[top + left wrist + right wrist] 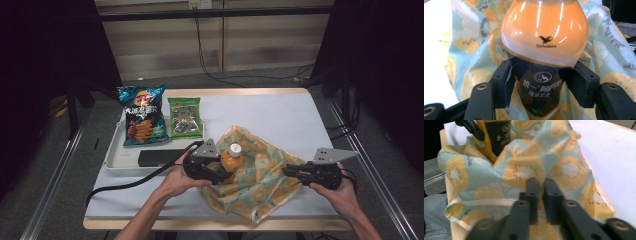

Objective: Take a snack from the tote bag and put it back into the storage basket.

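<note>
Clearly the left gripper (541,80) has its jaws clamped on the dark label of the orange drink bottle (544,45), which stands at the middle of the high view on the fruit-print cloth (255,175). Lower right of that view, the right gripper (539,195) shows a narrow gap between its jaws, resting against the cloth's edge; whether it pinches any cloth I cannot tell.

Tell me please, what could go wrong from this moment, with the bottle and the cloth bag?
1. The left gripper clamps the bottle low on its dark label, under the wide orange part, so the bottle may tip or slip.
2. The right gripper shows a narrow gap between its jaws at the fruit-print cloth bag, so the fabric may slide out and the opening may fall shut.
3. The bag hangs over the table's front edge and might get dragged off.
</note>
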`<state>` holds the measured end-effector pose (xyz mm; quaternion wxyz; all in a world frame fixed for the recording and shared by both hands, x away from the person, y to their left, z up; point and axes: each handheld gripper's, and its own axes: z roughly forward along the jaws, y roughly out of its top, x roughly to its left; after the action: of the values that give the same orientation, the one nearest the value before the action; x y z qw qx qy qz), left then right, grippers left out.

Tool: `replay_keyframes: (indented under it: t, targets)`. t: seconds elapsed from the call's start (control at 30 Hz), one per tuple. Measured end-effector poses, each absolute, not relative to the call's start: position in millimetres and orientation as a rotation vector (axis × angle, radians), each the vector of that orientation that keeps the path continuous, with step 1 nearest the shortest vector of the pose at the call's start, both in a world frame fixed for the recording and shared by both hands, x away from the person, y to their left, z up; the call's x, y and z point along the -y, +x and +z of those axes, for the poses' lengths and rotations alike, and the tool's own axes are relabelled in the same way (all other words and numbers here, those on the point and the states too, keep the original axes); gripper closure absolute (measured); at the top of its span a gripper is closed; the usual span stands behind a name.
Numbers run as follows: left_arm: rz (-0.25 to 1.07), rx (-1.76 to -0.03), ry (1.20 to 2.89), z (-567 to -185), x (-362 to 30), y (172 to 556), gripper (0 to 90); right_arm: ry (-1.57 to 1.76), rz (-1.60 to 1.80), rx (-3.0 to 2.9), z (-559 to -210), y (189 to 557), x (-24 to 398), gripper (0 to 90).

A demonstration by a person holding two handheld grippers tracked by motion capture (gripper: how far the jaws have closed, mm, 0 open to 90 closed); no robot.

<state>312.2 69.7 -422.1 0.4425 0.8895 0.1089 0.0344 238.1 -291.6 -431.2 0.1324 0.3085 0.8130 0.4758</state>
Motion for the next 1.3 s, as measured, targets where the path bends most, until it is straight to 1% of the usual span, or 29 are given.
replay_keyframes:
  t: [0.03,0.13,0.17,0.2,0.23,0.3,0.43,0.57,0.6,0.7,0.77,0.93,1.03,1.13,1.17,1.3]
  targets:
    - [0.085,-0.27,2.207,-422,-70,312,40.8,0.895,1.381,-2.359,-431,238,292,78.1]
    - [0.129,-0.26,2.181,-426,-72,304,40.5,0.873,1.384,-2.36,-431,238,288,68.8]
    - [0.129,-0.26,2.181,-426,-72,304,40.4,0.873,1.384,-2.36,-431,238,288,68.8]
    - [0.135,-0.262,2.17,-427,-73,303,40.4,0.863,1.404,-2.362,-431,237,287,63.3]
    - [0.139,-0.262,2.159,-429,-75,302,40.4,0.863,1.404,-2.362,-431,237,287,63.3]
    - [0.14,-0.279,2.158,-430,-77,301,40.2,0.862,1.418,-2.356,-431,236,286,59.7]
    - [0.147,-0.283,2.146,-432,-79,300,39.7,0.876,1.45,-2.331,-430,235,285,46.5]
    - [0.108,-0.296,2.13,-432,-79,305,38.9,0.885,1.451,-2.311,-430,235,285,43.2]
    - [0.102,-0.316,2.097,-431,-77,306,36.2,0.892,1.455,-2.303,-431,235,285,40.7]
    - [0.107,-0.302,2.104,-429,-77,307,34.1,0.894,1.448,-2.299,-431,235,285,40.4]
    - [0.109,-0.303,2.092,-426,-76,309,29.6,0.897,1.45,-2.291,-431,235,285,39.5]
    - [0.099,-0.277,2.07,-426,-72,316,25.5,0.896,1.456,-2.296,-431,236,284,38.4]
    - [0.086,-0.273,2.066,-428,-70,318,24.8,0.894,1.457,-2.298,-431,236,285,38.1]
    - [0.079,-0.27,2.077,-429,-67,320,24.9,0.903,1.451,-2.301,-433,237,285,37.9]
    - [0.066,-0.252,2.079,-429,-66,319,31.5,0.901,1.451,-2.304,-433,237,285,37.9]
    - [0.098,-0.241,2.106,-425,-56,316,32.7,0.902,1.449,-2.306,-433,237,284,37.8]
